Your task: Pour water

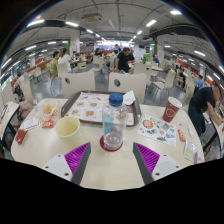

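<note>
Under your hand-held gripper (111, 160) spreads a pale round table (100, 170) in a busy canteen. Your fingers stand wide apart and press on nothing; the striped magenta pads (76, 156) face each other across an open gap. Just ahead of that gap, centred between the fingers but beyond their tips, stands the clear water bottle (114, 122) with a blue cap, upright on a red coaster (110, 145). It rests on its own; neither finger touches it.

Left of the bottle, close by, sits a yellow bowl (67, 127), and farther left a plate of food (46, 109). Right of the bottle lies a printed paper mat (158, 129), with a red paper cup (172, 108) standing beyond it. Behind the bottle lies a tray (92, 105) lined with printed paper.

Beyond the table you see white chairs (128, 86), more tables, several people standing, and rows of ceiling lights (72, 24).
</note>
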